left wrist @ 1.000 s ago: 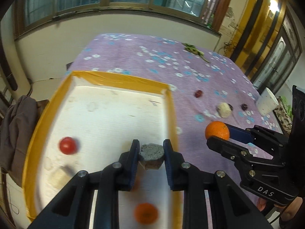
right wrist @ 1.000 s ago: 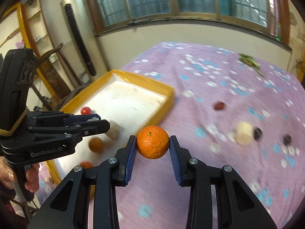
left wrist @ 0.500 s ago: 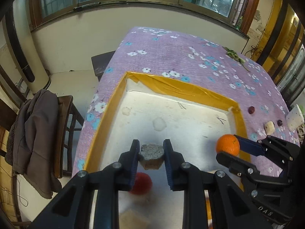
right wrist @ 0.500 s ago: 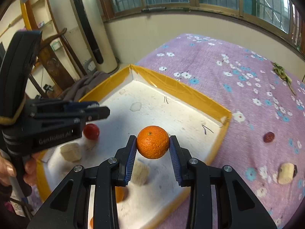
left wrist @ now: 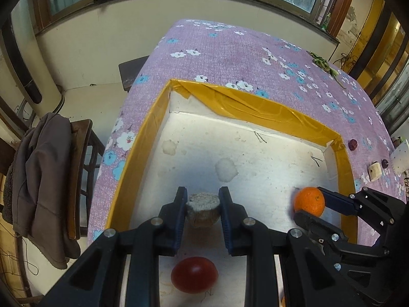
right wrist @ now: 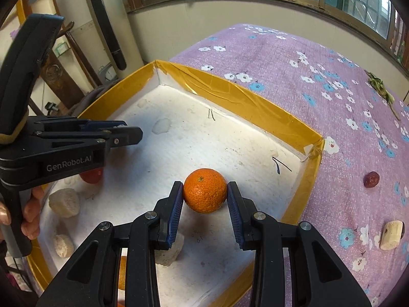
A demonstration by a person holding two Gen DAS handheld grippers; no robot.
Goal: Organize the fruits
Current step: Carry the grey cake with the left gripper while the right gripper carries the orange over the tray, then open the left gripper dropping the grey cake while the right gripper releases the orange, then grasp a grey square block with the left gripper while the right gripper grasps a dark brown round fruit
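Orange (right wrist: 205,190): clamped between right gripper (right wrist: 205,199) jaws, above tray (right wrist: 255,107).
Pale chunk (left wrist: 203,209): pinched between left gripper (left wrist: 203,204) jaws.
Risk: released high, orange likely rolls into tomato (left wrist: 194,274).

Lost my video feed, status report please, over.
Right gripper shut on orange, left gripper shut on grey chunk. Both over the yellow-edged tray. Tomato below left gripper.
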